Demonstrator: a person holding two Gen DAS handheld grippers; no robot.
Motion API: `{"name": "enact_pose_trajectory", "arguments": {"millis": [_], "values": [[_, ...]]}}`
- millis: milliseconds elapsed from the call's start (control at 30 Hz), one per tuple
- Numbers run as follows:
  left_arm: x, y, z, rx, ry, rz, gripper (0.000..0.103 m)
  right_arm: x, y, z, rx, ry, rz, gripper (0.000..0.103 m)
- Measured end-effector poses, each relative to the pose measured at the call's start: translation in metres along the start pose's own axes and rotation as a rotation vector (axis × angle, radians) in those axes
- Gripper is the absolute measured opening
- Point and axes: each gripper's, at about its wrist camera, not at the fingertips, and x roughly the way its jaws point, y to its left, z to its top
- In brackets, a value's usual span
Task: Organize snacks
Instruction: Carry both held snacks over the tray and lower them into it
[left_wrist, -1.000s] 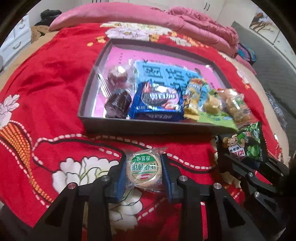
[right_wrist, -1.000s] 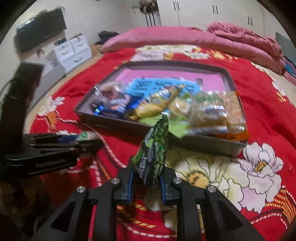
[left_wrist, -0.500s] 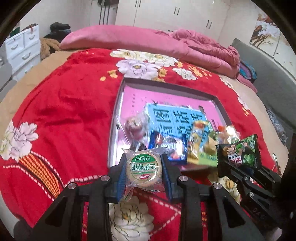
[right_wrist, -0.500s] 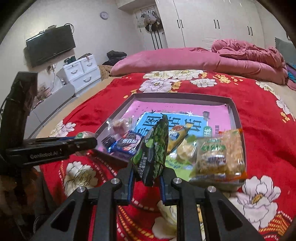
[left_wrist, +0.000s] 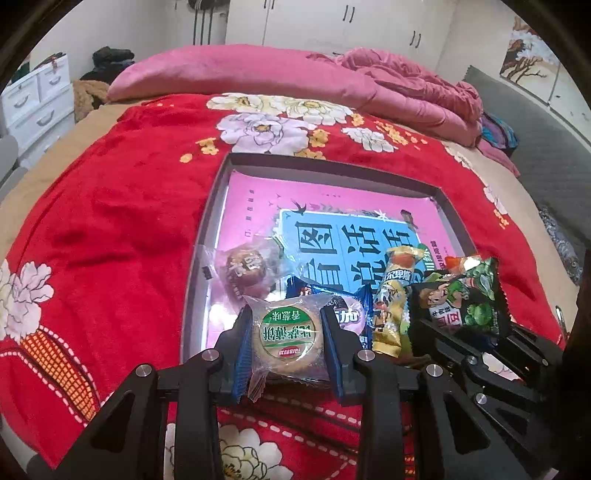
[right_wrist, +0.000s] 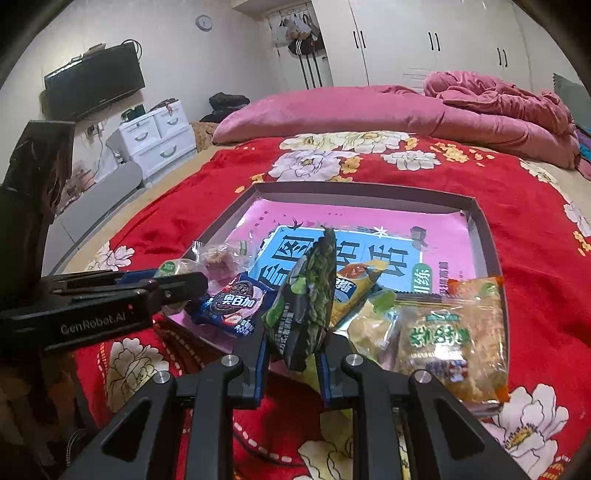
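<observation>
A round biscuit (left_wrist: 290, 339) in a clear wrapper with a green label and a dark green snack packet (right_wrist: 306, 295), standing on edge, are held above the near edge of a shallow grey tray (left_wrist: 332, 168) where other wrapped snacks lie.

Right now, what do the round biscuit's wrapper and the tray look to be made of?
Biscuit wrapper: thin clear plastic film, glossy; the biscuit shows through and the sealed ends crinkle.
Tray: probably grey cardboard, matte; thin straight walls with folded corners, though it could be stiff plastic.
</observation>
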Motion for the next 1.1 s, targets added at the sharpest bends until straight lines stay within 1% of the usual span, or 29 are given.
{"name": "enact_pose_trajectory", "arguments": {"millis": [167,300,400,533,600,633,667,933,1067,1100], "values": [[0.009,-0.004,-0.002,0.008,0.013,0.001,0.035,0.01,-0.005,-0.002,0.003,0.026,-0.016,0.023],[0.012,-0.006,-0.002,0.011,0.014,-0.001,0.035,0.01,-0.006,-0.004,-0.009,0.024,-0.044,0.024],[0.013,-0.007,-0.001,0.011,0.017,0.0,0.036,0.009,-0.007,-0.004,-0.002,0.019,-0.053,0.03],[0.013,-0.006,0.0,0.008,0.021,0.001,0.036,0.004,-0.009,-0.004,0.007,0.008,-0.057,0.032],[0.013,-0.006,0.0,0.006,0.022,0.001,0.036,0.0,-0.01,-0.004,0.008,-0.004,-0.066,0.036],[0.014,-0.006,0.001,0.005,0.024,0.0,0.036,-0.003,-0.01,-0.004,0.007,-0.014,-0.08,0.045],[0.013,-0.005,0.001,0.003,0.024,-0.001,0.036,-0.006,-0.011,-0.004,0.008,-0.019,-0.083,0.048],[0.014,-0.004,0.002,-0.003,0.028,0.0,0.037,-0.025,-0.018,-0.002,0.014,-0.068,-0.102,0.049],[0.009,-0.004,0.003,-0.003,0.015,0.001,0.047,-0.031,-0.019,-0.004,0.009,-0.078,-0.115,0.049],[0.008,-0.004,0.004,-0.001,0.014,0.003,0.047,-0.033,-0.018,-0.004,0.007,-0.084,-0.118,0.049]]}}
